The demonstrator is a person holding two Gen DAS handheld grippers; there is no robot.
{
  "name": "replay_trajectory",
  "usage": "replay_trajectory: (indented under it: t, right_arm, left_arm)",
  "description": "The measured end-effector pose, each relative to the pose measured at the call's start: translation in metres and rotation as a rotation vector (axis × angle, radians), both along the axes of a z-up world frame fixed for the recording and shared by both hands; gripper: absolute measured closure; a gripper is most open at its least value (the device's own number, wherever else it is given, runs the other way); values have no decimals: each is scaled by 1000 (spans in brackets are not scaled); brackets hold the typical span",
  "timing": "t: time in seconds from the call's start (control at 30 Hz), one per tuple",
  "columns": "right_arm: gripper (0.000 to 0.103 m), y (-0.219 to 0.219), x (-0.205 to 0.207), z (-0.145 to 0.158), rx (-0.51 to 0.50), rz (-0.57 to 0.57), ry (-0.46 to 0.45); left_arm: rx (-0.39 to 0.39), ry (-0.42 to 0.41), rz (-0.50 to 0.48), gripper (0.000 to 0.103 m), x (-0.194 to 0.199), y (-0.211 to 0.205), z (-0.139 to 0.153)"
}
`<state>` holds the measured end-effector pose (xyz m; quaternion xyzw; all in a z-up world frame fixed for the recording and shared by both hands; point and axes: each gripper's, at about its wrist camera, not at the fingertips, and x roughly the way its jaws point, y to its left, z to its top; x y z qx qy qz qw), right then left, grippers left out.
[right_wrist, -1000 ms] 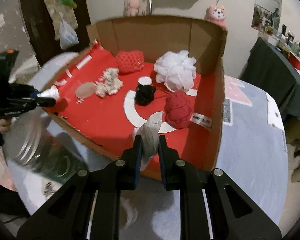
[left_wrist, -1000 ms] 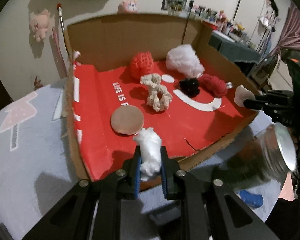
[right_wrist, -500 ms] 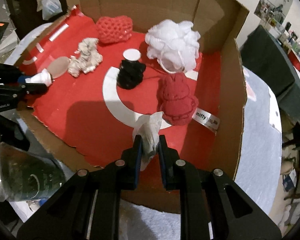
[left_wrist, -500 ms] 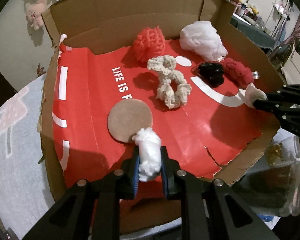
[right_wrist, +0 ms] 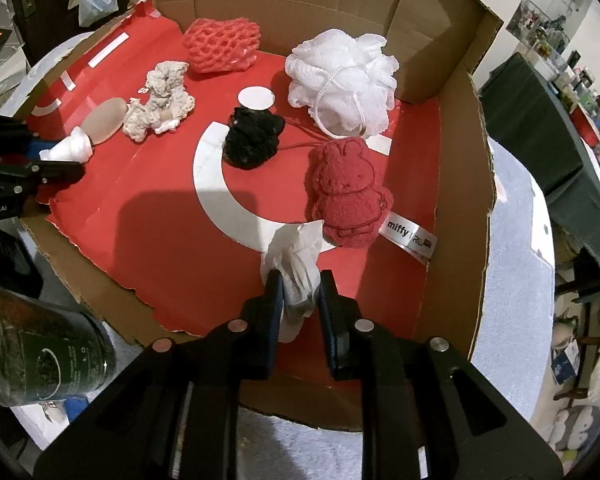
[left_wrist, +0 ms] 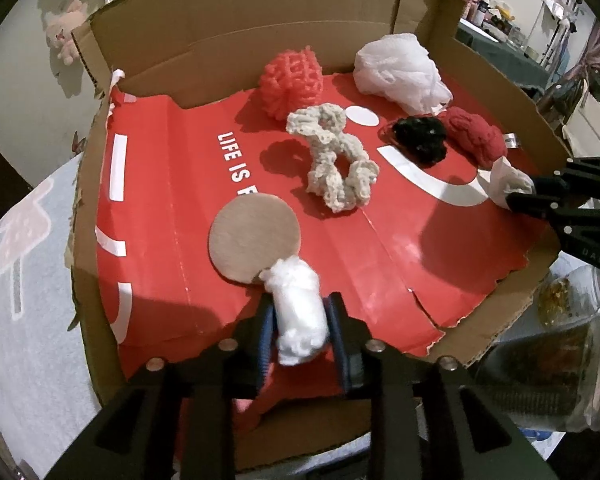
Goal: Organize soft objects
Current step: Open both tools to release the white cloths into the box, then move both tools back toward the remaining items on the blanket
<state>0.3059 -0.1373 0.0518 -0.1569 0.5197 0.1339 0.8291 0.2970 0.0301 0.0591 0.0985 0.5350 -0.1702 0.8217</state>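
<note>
My left gripper [left_wrist: 299, 322] is shut on a white cotton wad [left_wrist: 298, 312], low over the red floor of the cardboard box [left_wrist: 220, 40], beside a tan round pad [left_wrist: 254, 238]. My right gripper [right_wrist: 299, 288] is shut on a crumpled white tissue [right_wrist: 294, 256], over the box floor next to a dark red bunny sponge [right_wrist: 346, 196]. Inside the box lie a cream crochet scrunchie [left_wrist: 334, 160], a red mesh puff [left_wrist: 292, 78], a white bath pouf [right_wrist: 340, 80] and a black scrunchie [right_wrist: 252, 140]. Each gripper shows in the other's view, the left [right_wrist: 66, 156] and the right [left_wrist: 516, 196].
A glass jar [right_wrist: 40, 352] stands outside the box's torn front edge, also in the left wrist view [left_wrist: 560, 360]. The box rests on a pale blue towel [right_wrist: 512, 280]. Cluttered shelves and a dark table [right_wrist: 540, 120] are beyond.
Both grippers have moved forward and down into the box with their loads still held. The left now sits by the tan pad, the right by the red bunny sponge.
</note>
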Motion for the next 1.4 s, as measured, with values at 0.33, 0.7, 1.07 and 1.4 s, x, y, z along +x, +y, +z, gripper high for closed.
replay_trajectory:
  t: [0.33, 0.7, 1.07, 1.4]
  right_arm:
    - [77, 0, -3, 6, 30, 2, -4]
    - [60, -12, -31, 49, 117, -32, -95]
    - [29, -13, -123, 111, 237, -24, -323]
    - [18, -8, -210, 113, 306, -45, -477]
  left_arm:
    - [-27, -48, -9, 46, -9, 2, 12]
    - [-120, -247, -10, 21, -64, -2, 67]
    - [-236, -483, 29, 0, -154, -1, 115]
    - [-267, -575, 94, 0, -221, -5, 113]
